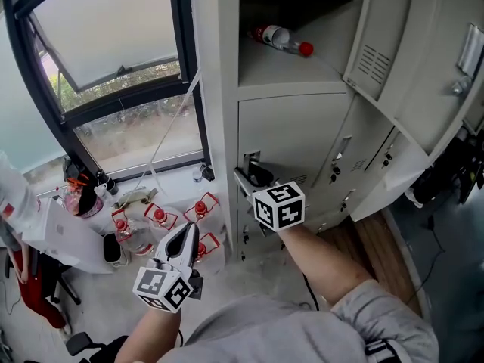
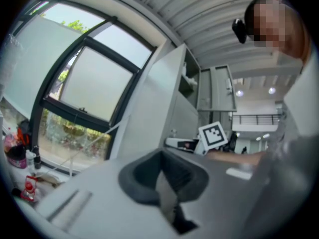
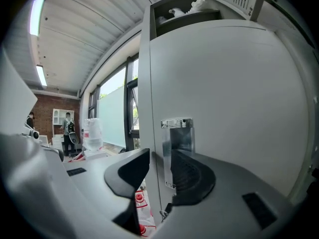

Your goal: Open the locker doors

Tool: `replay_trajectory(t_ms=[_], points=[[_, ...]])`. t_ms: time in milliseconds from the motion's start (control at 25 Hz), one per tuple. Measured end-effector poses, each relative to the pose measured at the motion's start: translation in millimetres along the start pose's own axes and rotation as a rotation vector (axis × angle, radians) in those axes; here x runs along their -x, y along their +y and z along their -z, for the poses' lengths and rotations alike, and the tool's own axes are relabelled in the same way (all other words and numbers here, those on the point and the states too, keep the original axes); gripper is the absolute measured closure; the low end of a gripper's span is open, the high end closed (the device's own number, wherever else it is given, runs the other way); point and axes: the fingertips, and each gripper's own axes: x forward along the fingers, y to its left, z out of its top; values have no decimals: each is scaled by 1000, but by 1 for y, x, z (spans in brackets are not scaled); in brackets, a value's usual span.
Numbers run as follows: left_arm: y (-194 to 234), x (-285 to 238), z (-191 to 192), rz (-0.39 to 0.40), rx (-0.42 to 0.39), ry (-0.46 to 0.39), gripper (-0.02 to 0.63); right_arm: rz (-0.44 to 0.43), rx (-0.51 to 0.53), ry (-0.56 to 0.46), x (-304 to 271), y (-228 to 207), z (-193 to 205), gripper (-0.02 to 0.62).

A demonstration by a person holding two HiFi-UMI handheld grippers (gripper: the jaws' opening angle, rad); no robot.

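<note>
The grey locker's middle door (image 1: pixel 302 138) is closed, with a recessed metal handle (image 3: pixel 178 133) on its left edge. My right gripper (image 1: pixel 247 174) is at that handle. In the right gripper view its jaws (image 3: pixel 160 158) stand open astride the door's edge, one finger (image 3: pixel 130 171) outside the locker's side, the other (image 3: pixel 192 176) in the handle recess. No pad presses on the metal. My left gripper (image 1: pixel 184 239) hangs lower left, away from the locker, near the window. Its fingers (image 2: pixel 174 176) lie together with nothing between them.
The compartment above is open, with a red-capped bottle (image 1: pixel 281 38) lying on its shelf. Open doors (image 1: pixel 423 74) swing out at the right. Several more closed doors (image 1: pixel 355 157) lie further right. A window (image 1: pixel 113 59) and several red-capped bottles (image 1: pixel 159 218) are on the left.
</note>
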Motion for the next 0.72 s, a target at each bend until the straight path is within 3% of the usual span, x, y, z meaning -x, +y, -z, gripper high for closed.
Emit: replay_trajectory(t_ms=[360,720], points=[[-35,-1,1,-9,-22,-17,601,-172,-1,17,29,12,5,472],[-129,-8,22,-71,-57,-52,601,-422,28,29,124,24,21,476]])
